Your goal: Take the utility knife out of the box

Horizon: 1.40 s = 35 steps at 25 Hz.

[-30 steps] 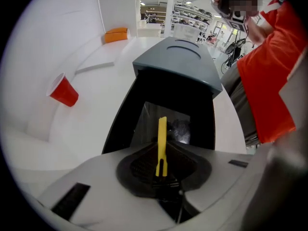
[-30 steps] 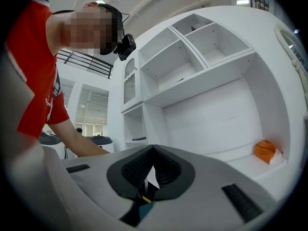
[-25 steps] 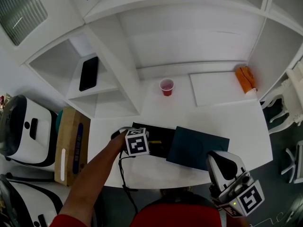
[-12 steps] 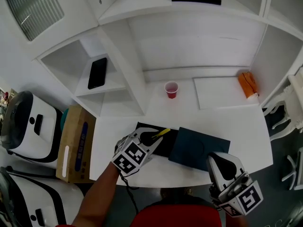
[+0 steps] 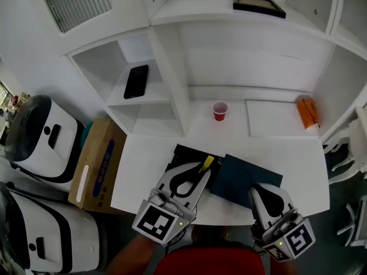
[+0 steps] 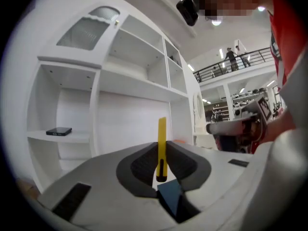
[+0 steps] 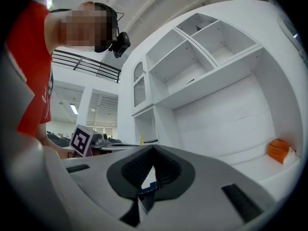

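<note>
The slim yellow, black-tipped utility knife (image 6: 161, 134) is clamped upright by the left gripper (image 6: 160, 154), over the black box (image 5: 182, 155). At 3 o'clock, the right gripper (image 7: 153, 149) is seen closed, empty. The print on the 9 o'clock carton (image 5: 97, 166) is unreadable.

The utility knife (image 6: 161, 148) was slim and yellow with a black end. It was pinched between the jaws of the left gripper (image 5: 200, 173), and most of its yellow length stuck out past the fingertips. In the left gripper view it stood upright, black end lowest. From the head view it sat above the box (image 5: 184, 153). The box was a shallow black tray (open, its inside too dark to read) lying flat near the front edge of the desk (image 5: 143, 173). Its dark blue-green lid (image 5: 252, 179) lay flat at the tray's right edge, touching or overlapping it.
</note>
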{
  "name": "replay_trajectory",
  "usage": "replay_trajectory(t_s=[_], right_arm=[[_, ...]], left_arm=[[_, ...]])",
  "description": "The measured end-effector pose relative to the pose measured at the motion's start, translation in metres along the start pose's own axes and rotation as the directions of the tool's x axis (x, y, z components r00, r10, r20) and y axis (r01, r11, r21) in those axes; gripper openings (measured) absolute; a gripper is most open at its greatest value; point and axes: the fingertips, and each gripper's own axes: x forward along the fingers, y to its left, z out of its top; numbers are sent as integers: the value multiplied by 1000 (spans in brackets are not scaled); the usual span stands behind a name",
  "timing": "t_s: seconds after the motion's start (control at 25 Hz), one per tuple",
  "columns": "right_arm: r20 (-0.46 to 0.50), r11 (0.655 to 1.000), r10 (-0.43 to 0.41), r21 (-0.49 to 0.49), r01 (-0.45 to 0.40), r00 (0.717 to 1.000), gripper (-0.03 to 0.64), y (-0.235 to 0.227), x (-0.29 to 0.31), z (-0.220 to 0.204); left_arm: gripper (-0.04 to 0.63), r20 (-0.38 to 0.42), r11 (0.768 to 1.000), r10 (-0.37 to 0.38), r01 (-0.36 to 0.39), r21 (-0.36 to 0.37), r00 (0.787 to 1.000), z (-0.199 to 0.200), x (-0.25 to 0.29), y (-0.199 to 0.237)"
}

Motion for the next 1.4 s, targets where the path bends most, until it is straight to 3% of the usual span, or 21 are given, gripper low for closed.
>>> replay_trajectory(t_s=[0.16,0.32,1.4], right_arm=[[13,1000,11,-7,-11,1000,-6,5,5,3],[30,1000,15,-15,-15,999,-6,9,7,8],[40,991,33,-134,-28,999,-3,22,-1,25]], left_arm=[[98,106,1000,15,-13,-22,994,25,-20,-18],[98,152,1000,9,-8,-5,988,34,-35,-34],[98,138,1000,6,-4,-10,990,32,-40,-46]])
